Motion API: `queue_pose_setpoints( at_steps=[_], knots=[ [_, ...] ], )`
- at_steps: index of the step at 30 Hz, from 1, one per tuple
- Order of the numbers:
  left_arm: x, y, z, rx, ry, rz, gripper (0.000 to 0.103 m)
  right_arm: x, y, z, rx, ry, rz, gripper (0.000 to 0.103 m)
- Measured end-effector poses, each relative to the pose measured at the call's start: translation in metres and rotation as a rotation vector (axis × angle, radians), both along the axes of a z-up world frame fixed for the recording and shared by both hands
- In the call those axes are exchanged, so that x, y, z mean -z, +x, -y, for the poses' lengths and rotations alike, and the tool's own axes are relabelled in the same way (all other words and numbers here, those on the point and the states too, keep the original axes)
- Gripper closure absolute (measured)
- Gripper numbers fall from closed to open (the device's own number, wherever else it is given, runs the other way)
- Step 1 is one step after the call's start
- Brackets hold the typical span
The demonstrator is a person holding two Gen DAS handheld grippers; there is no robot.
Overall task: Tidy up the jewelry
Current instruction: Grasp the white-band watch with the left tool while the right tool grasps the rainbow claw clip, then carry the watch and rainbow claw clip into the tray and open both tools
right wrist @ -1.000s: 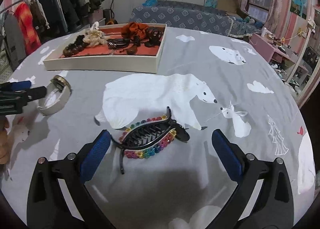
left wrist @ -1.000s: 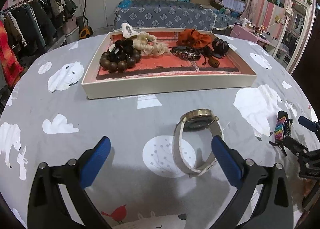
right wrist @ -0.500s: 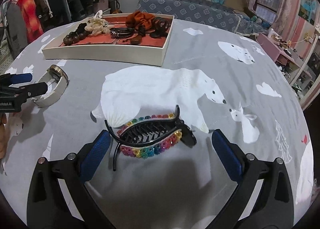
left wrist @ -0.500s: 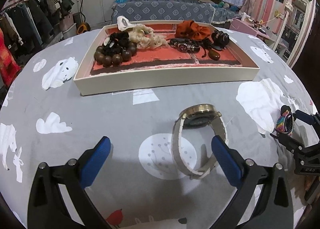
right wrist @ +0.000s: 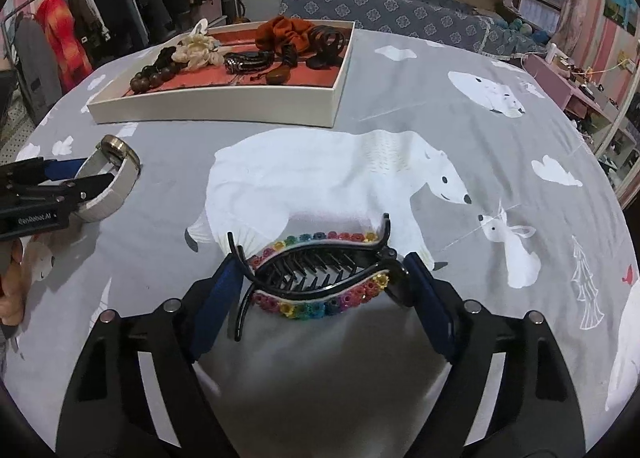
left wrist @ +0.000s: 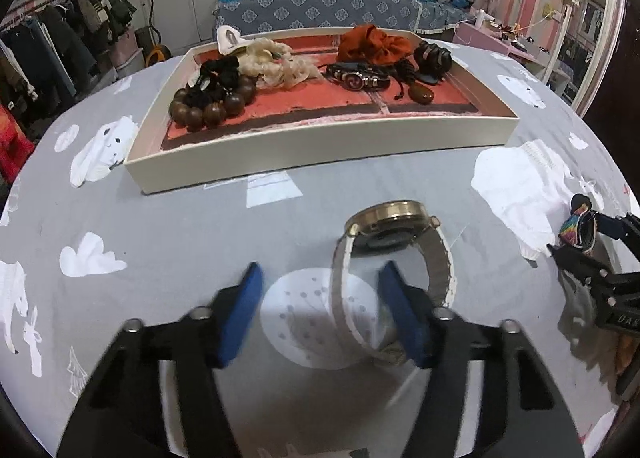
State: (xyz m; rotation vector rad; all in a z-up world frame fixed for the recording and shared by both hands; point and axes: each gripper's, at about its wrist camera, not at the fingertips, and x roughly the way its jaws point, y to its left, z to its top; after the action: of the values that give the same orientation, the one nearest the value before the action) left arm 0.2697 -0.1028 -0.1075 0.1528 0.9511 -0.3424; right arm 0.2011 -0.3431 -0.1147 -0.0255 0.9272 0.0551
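A gold-faced watch with a white strap (left wrist: 394, 254) lies on its side on the grey cloth. My left gripper (left wrist: 320, 310) is partly closed, its right pad inside the strap loop and its left pad outside, around one side of the strap; I cannot tell if they touch it. It also shows in the right wrist view (right wrist: 76, 182) with the watch (right wrist: 112, 174). A black hair claw with rainbow flowers (right wrist: 316, 274) lies between my right gripper's (right wrist: 320, 306) pads, which touch its two ends. The cream tray (left wrist: 320, 142) with a red lining stands beyond.
The tray holds wooden beads (left wrist: 208, 106), a cream flower piece (left wrist: 276, 62), an orange scrunchie (left wrist: 372, 44), a dark bracelet (left wrist: 356, 76) and a black clip (left wrist: 432, 56). A clothes rack (right wrist: 100, 10) and a sofa (left wrist: 320, 12) stand beyond the round table.
Both grippers have narrowed from wide open. The left pads closed around the watch strap; the right pads closed onto the hair claw's ends. Both moved slightly forward.
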Motion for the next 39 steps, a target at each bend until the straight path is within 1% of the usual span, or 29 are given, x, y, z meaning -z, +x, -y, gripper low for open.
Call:
queue_pose_setpoints(
  at_steps=[3,5,8,9,12,17,22,25,28,33,36,39],
  knots=[
    [-0.001,0.0,-0.002,-0.004,-0.009,0.001,0.068,-0.002,-0.001,0.004,0.015,0.015,0.011,0.025],
    [-0.001,0.0,-0.003,-0.003,-0.015,0.0,0.073,-0.003,-0.001,0.007,0.031,0.019,0.011,0.025],
    [-0.002,0.0,-0.002,-0.004,-0.02,0.002,0.085,-0.005,-0.002,0.009,0.046,0.022,0.021,0.025],
    [-0.002,0.0,-0.002,-0.003,-0.026,0.0,0.092,-0.006,-0.002,0.01,0.05,0.023,0.026,0.025],
    [-0.003,-0.001,-0.003,0.005,-0.049,-0.006,0.098,-0.009,-0.003,0.012,0.065,0.029,0.038,0.025],
    [-0.014,-0.011,0.0,0.045,-0.061,0.042,0.098,-0.022,-0.002,0.018,0.097,0.047,0.068,0.025],
    [-0.027,-0.014,-0.001,0.064,-0.081,0.068,0.098,-0.043,0.006,0.016,0.108,0.058,0.112,0.025],
    [-0.042,-0.014,-0.001,0.074,-0.088,0.103,0.098,-0.056,0.013,0.011,0.1,0.057,0.138,0.025],
    [-0.057,-0.011,-0.003,0.078,-0.11,0.118,0.098,-0.071,0.026,0.003,0.087,0.057,0.164,0.025],
    [-0.083,0.016,-0.011,0.048,-0.139,0.141,0.098,-0.093,0.055,-0.011,0.064,0.06,0.196,0.025],
    [-0.099,0.036,-0.016,0.037,-0.162,0.165,0.098,-0.099,0.079,-0.018,0.054,0.074,0.191,0.025],
    [-0.105,0.059,-0.021,0.026,-0.198,0.16,0.098,-0.102,0.104,-0.026,0.057,0.084,0.189,0.025]
  ],
)
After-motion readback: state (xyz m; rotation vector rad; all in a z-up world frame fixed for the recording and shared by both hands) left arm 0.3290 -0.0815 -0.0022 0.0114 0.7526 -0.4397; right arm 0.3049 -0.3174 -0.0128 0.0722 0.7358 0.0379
